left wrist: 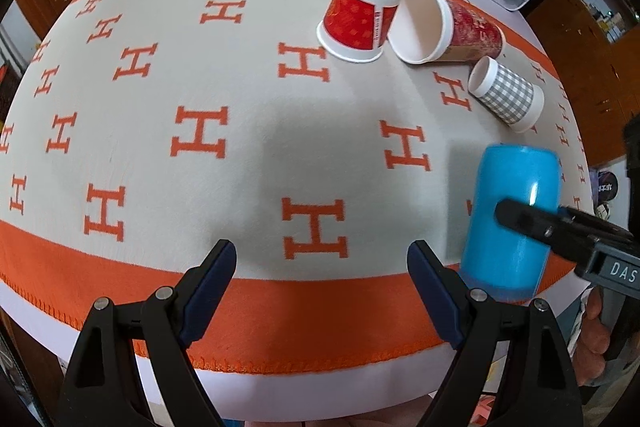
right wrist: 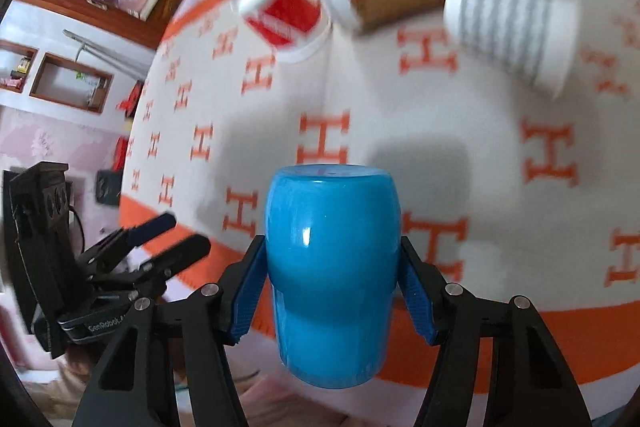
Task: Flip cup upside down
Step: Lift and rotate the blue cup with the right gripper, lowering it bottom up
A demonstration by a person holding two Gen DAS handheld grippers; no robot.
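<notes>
Right gripper point(right wrist: 332, 291) holding the blue cup point(right wrist: 332, 275): its two fingers point(right wrist: 250, 295) are closed against opposite sides of the cup's waist, with the cup's flat closed end pointing away from the camera. Seen from the left wrist, the blue cup point(left wrist: 510, 223) stands tilted near the orange border of the H-patterned cloth point(left wrist: 200, 87) on the counter; whether its lower end touches the cloth or hangs just above cannot be told. Left gripper point(left wrist: 320, 291): fingers spread wide and empty, beside the blue cup and apart from it. Beyond the blue cup lie a checked paper cup point(left wrist: 508, 95), a large red paper cup point(left wrist: 448, 27) on its side and an inverted red paper cup point(left wrist: 360, 19). Risks, as judged: the glossy, curved wall may slip or rotate between the fingers; releasing while tilted could topple the cup off the cloth's near edge.
</notes>
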